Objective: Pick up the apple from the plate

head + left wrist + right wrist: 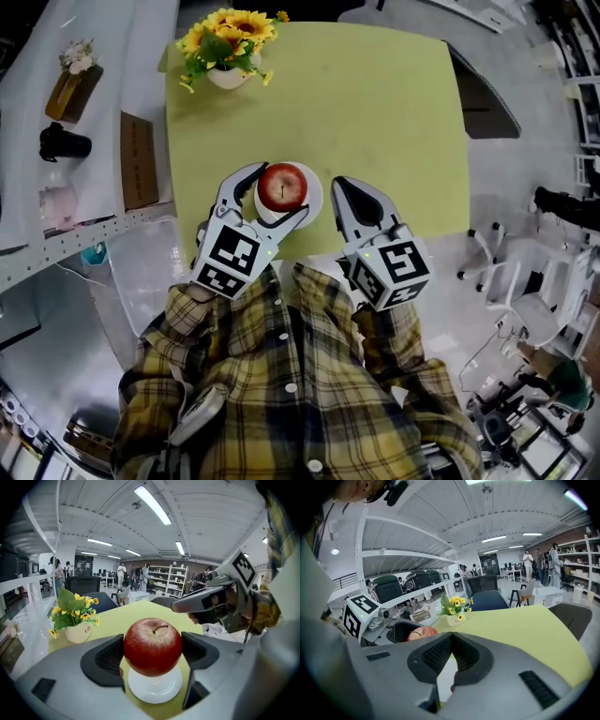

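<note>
A red apple (281, 185) sits between the jaws of my left gripper (283, 193), which is shut on it. In the left gripper view the apple (152, 645) is pressed by both dark pads (108, 660) and hangs just over a small white plate (154, 688). The plate (315, 195) lies near the front edge of the yellow-green table (375, 112). My right gripper (349, 195) is just right of the plate, shut with nothing in it. In the right gripper view its pads (436, 656) meet and the apple (423, 632) shows at the left.
A white pot of sunflowers (228, 47) stands at the table's far left corner. A white shelf unit (84, 122) with small items runs along the left. Office chairs (506, 272) stand on the floor at the right.
</note>
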A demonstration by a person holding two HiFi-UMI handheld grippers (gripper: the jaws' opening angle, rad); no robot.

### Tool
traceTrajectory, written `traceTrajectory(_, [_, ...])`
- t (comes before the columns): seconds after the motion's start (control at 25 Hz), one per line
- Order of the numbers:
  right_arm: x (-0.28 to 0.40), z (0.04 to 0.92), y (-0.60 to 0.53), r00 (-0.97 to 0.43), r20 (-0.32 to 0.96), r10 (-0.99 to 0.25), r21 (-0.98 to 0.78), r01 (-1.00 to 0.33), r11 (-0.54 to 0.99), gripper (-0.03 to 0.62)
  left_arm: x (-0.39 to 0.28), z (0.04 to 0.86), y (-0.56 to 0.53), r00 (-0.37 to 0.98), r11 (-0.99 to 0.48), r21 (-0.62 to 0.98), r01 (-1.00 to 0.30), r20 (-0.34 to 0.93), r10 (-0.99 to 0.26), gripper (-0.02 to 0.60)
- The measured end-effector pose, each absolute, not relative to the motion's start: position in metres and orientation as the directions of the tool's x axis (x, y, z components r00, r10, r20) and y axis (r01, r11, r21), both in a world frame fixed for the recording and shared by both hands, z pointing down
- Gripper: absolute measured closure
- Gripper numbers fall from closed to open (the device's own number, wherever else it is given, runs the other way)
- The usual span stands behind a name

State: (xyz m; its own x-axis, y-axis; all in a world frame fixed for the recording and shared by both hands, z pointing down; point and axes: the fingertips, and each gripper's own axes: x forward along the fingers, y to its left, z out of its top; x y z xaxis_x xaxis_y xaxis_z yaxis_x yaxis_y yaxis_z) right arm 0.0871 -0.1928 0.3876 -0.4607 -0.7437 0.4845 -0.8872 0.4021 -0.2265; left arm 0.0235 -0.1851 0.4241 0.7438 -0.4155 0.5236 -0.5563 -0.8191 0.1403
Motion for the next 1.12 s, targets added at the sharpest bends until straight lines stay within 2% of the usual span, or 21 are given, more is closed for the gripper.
traceTrajectory(0.52, [0.062, 0.339, -0.197, -0.517, 0.424, -0.744, -0.166, -0.852, 0.497, 0.597, 0.006, 0.367, -0.189, 0.748, -0.797, 0.129, -0.59, 0.458, -0.48, 0.187])
traceTrajectory(1.12, [0.062, 0.315, -0.181, -0.515, 0.385, -0.766, -0.138, -0.853, 0.504, 0.597, 0.009, 0.328, -0.167, 0.774, -0.817, 0.121, -0.564, 0.421, -0.473, 0.187])
